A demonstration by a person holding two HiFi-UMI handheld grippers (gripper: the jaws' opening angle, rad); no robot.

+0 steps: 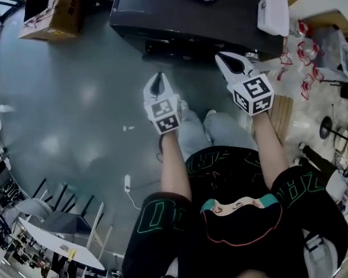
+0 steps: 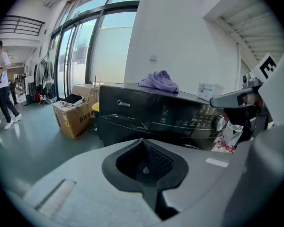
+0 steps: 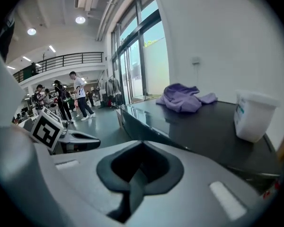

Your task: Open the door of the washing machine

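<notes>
The black washing machine (image 1: 180,13) stands in front of me, with its control panel and dial (image 2: 180,117) facing my left gripper. A purple cloth (image 2: 158,82) and a white box (image 1: 272,10) lie on its top. The door is hidden below the panel behind my gripper's body. My left gripper (image 1: 158,84) hangs shut and empty over the floor, just short of the machine's front. The right gripper (image 1: 227,61) is also shut and empty, close to the machine's front right edge. In the right gripper view, the right gripper (image 3: 141,148) looks across the machine's top (image 3: 203,136).
A cardboard box (image 1: 49,10) stands on the floor left of the machine. Red-and-white bags (image 1: 301,57) and clutter lie to its right. Chairs and a white table (image 1: 58,230) are at the lower left. Several people (image 3: 78,96) stand far off in the hall.
</notes>
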